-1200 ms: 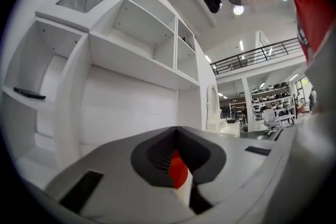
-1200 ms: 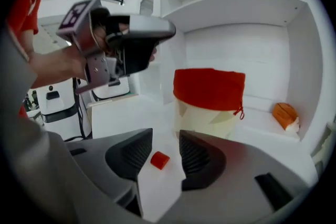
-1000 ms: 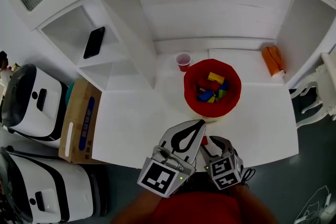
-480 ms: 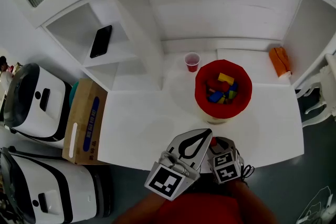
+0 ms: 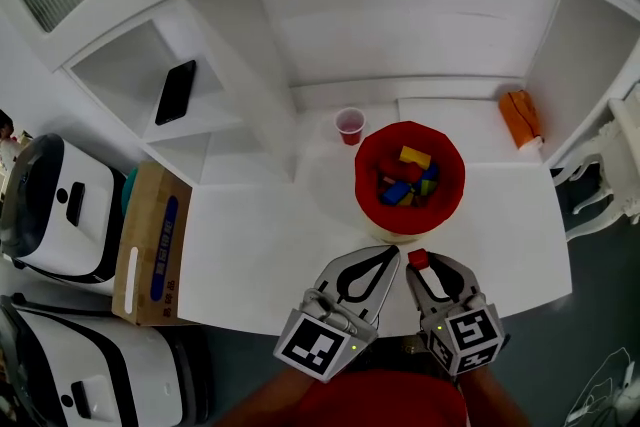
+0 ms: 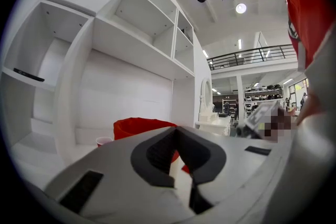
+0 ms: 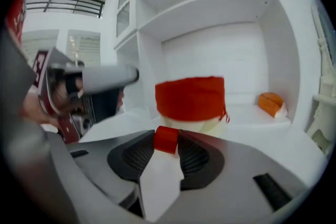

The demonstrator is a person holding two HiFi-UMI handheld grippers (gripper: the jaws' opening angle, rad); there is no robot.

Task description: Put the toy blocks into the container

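A red container (image 5: 364,185) stands on the white table (image 5: 260,245), with several coloured toy blocks (image 5: 408,173) inside. My right gripper (image 5: 419,262) hovers just in front of it, near the table's front edge. Its jaws are closing and their pads press on a small red block (image 5: 418,258). The right gripper view shows that red block (image 7: 166,139) pinched at the fingertips, the container (image 7: 190,97) straight ahead. My left gripper (image 5: 391,255) is shut and empty beside it, on the left. In the left gripper view the container (image 6: 137,126) rises behind the shut tips.
A small red cup (image 5: 349,125) stands left of and behind the container. An orange object (image 5: 520,117) lies at the back right. A black phone (image 5: 175,91) rests on a shelf at left. A cardboard box (image 5: 150,243) and white machines (image 5: 50,205) sit on the floor left of the table.
The right gripper's jaws have narrowed onto the red block and it has moved a little forward toward the container. The left gripper stays shut in about the same place.
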